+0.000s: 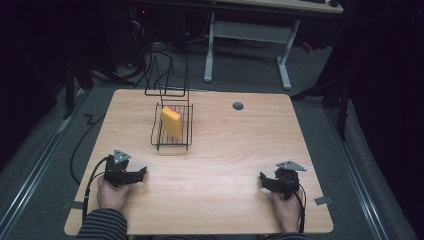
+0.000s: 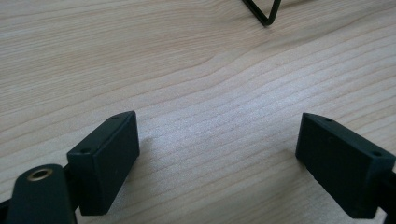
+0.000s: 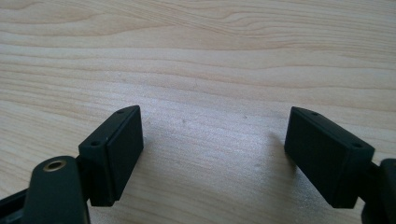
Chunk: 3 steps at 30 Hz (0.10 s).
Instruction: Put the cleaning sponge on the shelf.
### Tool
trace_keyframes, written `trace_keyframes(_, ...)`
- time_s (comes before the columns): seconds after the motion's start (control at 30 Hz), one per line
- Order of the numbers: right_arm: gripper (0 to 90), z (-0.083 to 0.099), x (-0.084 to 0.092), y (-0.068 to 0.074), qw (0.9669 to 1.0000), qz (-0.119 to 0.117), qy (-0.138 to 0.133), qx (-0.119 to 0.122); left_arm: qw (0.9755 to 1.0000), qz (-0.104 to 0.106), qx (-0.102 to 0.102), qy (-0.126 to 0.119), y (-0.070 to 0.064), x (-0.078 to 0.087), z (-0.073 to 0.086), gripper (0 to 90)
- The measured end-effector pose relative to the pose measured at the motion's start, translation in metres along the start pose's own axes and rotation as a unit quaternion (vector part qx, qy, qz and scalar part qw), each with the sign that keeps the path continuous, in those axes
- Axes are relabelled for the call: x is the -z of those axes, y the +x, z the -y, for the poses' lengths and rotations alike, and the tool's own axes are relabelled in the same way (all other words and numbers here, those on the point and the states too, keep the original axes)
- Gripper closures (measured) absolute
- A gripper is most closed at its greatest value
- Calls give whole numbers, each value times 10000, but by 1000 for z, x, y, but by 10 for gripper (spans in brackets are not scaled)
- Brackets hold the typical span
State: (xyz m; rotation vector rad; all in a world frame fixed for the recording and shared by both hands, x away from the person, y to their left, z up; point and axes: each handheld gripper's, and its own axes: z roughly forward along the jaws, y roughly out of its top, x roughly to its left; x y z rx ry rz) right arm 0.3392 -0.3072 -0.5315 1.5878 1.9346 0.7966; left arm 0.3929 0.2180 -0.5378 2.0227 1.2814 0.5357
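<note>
A yellow sponge (image 1: 172, 121) with a pink edge leans upright inside a black wire rack (image 1: 186, 127) at the table's far middle. My left gripper (image 1: 142, 172) rests low over the wood near the front left, held by a hand in a striped sleeve. Its jaws stand apart with only bare wood between them (image 2: 217, 119). A foot of the wire rack (image 2: 266, 16) shows at the top of the left gripper view. My right gripper (image 1: 262, 180) lies near the front right, open, with bare tabletop between its fingers (image 3: 215, 112).
The wooden table (image 1: 240, 150) has a round grey cable hole (image 1: 238, 106) at the back right. Tall wire loops (image 1: 167, 80) rise from the rack's far end. Behind the table stand a white-legged desk (image 1: 282, 55) and cables on the floor (image 1: 145, 55).
</note>
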Motion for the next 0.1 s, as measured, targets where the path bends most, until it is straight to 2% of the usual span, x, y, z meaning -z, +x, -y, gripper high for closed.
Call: trace_keyframes(0.1,196,0,0,0,10000,0,-1,0,10000,10,1,1,0,0,0,141)
